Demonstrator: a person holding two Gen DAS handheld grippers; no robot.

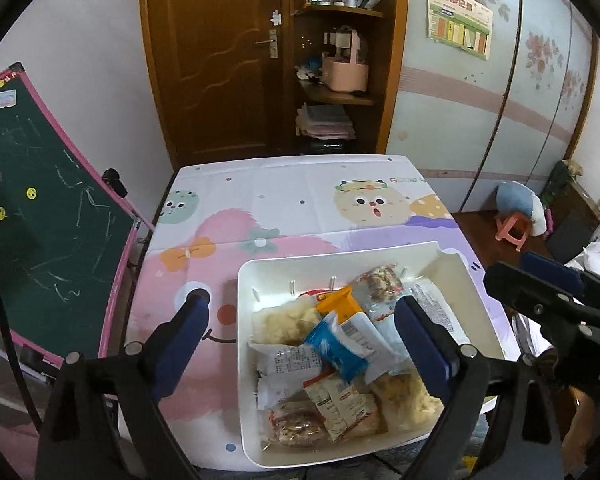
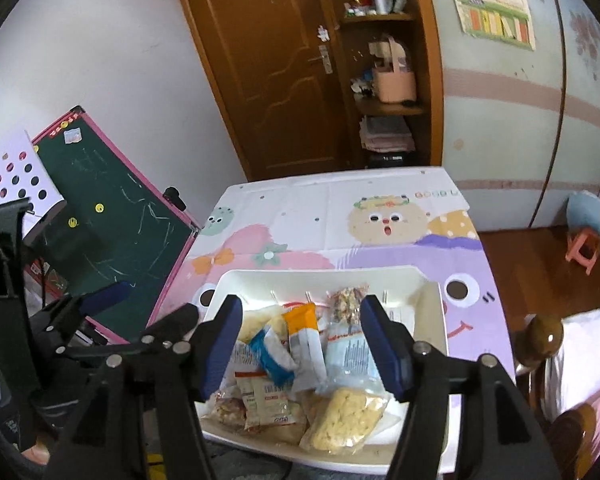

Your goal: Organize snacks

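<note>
Below, snack packets (image 2: 300, 356) in white tray (image 1: 340, 254), jaws apart above.

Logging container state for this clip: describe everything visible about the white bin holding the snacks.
The white bin is a shallow rectangular tray of smooth, plastic-looking material with rounded corners, small ribs along its far inner wall and a stepped far-right corner. It sits flat on the cartoon-print table cover at the near edge, piled with wrapped snack packets. Both open grippers hover above it; neither visibly touches it.
</note>
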